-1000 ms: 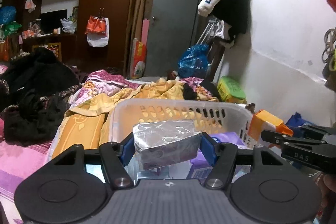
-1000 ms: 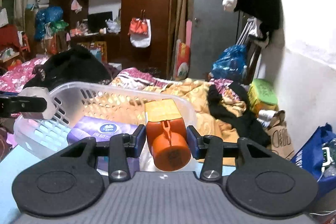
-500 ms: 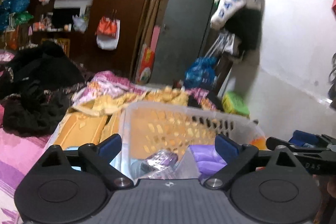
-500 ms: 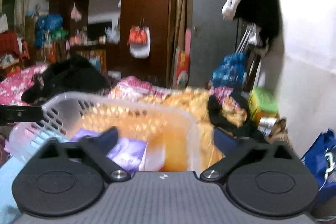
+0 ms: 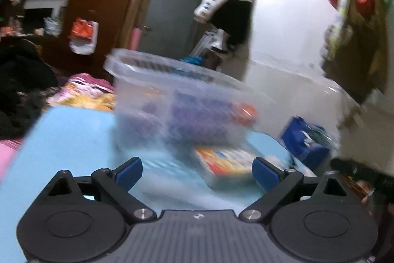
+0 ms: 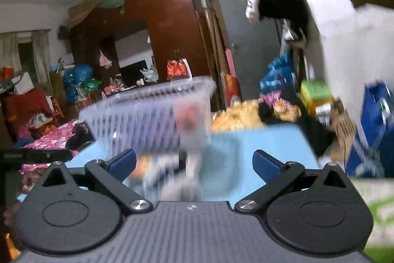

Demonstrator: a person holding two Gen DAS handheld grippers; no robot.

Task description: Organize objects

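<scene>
Both grippers I'm running stand spread wide with nothing between the pads, their jaws having just been opening. Ahead of my left gripper (image 5: 197, 170) the slotted plastic basket (image 5: 177, 100) sits on the blue tabletop (image 5: 69, 134), purple packs blurred inside, and a colourful box (image 5: 226, 164) lies just beyond the right pad. My right gripper (image 6: 194, 163) faces that basket (image 6: 147, 115) ahead of its left finger.

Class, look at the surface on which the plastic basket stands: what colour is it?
Light blue. The tabletop under the basket shows best in the left wrist view.
</scene>
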